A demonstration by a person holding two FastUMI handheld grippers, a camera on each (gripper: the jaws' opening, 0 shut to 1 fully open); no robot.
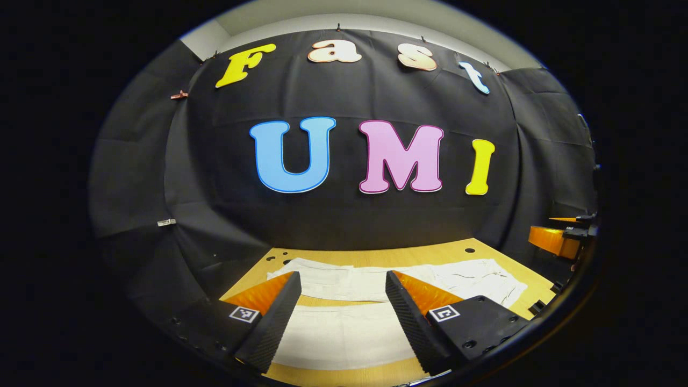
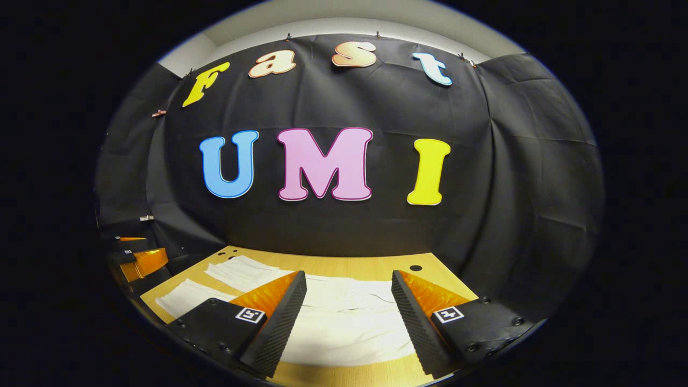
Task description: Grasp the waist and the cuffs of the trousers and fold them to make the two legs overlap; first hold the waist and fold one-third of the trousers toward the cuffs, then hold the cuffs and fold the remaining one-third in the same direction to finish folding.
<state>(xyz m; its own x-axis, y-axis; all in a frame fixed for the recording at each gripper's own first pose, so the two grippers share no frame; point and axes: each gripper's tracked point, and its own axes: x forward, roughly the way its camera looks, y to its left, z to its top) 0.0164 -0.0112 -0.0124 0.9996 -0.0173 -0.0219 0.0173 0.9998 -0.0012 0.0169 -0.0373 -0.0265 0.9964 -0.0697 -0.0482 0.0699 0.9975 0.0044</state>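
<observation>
Black cloth drapes the booth behind a pale wooden table (image 1: 457, 250), where the white trousers (image 1: 371, 282) lie flat, both legs spread side by side and not yet overlapped. The left gripper (image 1: 344, 317) hovers above the near leg with its fingers wide apart, holding nothing; the right gripper (image 2: 349, 317) hangs likewise, spread and empty, over the crumpled end that I take for the waist. To my eye the first fold has yet to begin. Done well, each gripper would drop onto the fabric's near edge, pinch one layer cleanly, and both would lift together so one leg lands squarely on the other. Small holes (image 2: 415, 267) dot the tabletop; nothing blocks the way.
</observation>
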